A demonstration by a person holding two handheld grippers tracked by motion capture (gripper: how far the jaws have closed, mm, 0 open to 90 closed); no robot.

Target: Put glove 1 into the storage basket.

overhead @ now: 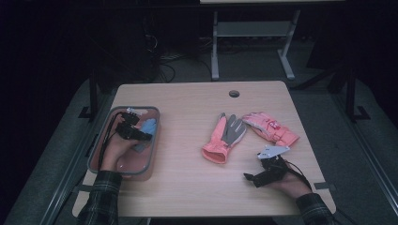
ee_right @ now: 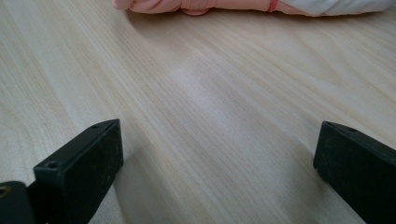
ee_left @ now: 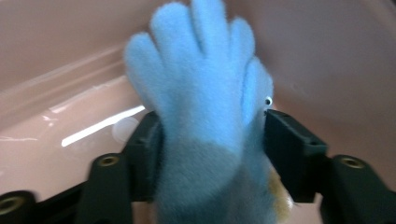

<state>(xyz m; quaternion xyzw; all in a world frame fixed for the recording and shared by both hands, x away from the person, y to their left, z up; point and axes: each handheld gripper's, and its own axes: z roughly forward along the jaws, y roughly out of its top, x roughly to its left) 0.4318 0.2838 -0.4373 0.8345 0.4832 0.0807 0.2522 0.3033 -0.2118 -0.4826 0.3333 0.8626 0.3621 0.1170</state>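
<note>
A fuzzy blue glove (ee_left: 205, 107) stands clamped between the jaws of the left gripper (overhead: 133, 131), its fingers pointing away from the tool, inside the pink tub (overhead: 152, 140) at the table's (overhead: 187, 187) left side. The right gripper (overhead: 263, 176) rests on the bare wood with its jaws spread wide and holding nothing. Ahead of it lie a pink and grey glove (overhead: 225, 138) and a second pink glove (overhead: 272, 127), both apart from its jaws.

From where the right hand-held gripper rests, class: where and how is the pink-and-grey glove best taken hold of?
Probably at the pink cuff. The pink-and-grey glove lies flat with its cuff end nearest the open right hand-held gripper, so come from the near side and pinch the cuff's edge.
</note>
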